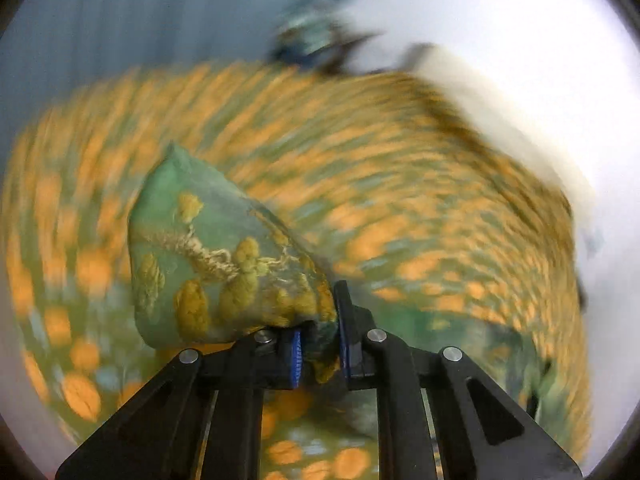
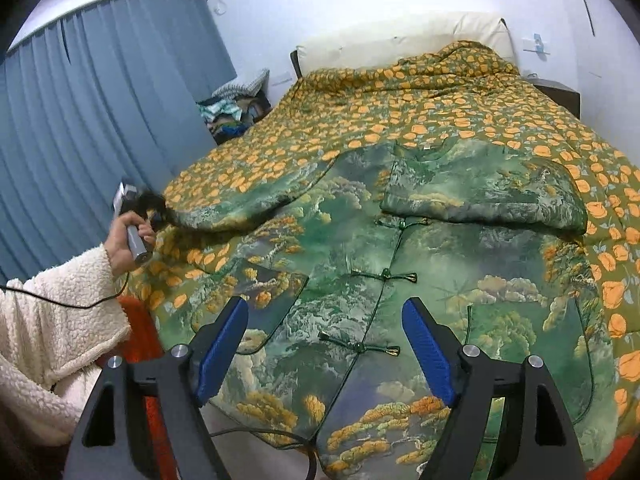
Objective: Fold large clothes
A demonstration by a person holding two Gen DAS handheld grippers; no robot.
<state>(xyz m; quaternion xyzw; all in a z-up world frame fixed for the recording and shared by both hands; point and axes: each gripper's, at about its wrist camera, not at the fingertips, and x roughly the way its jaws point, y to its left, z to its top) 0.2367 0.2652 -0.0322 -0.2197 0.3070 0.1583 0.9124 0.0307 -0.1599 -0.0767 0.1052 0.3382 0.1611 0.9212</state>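
So the bed point(image 2: 560, 92) takes up most of the right wrist view, covered edge to edge by a green quilt with an orange flower print point(image 2: 400, 108). A cream pillow point(image 2: 400, 36) sits at the head end, up against the wall, with the quilt bunched up against it. Lying flat on the quilt is a big green landscape-print jacket point(image 2: 360, 280), front up, knot buttons down the middle, one sleeve folded across the chest. The left wrist view is mostly motion blur.
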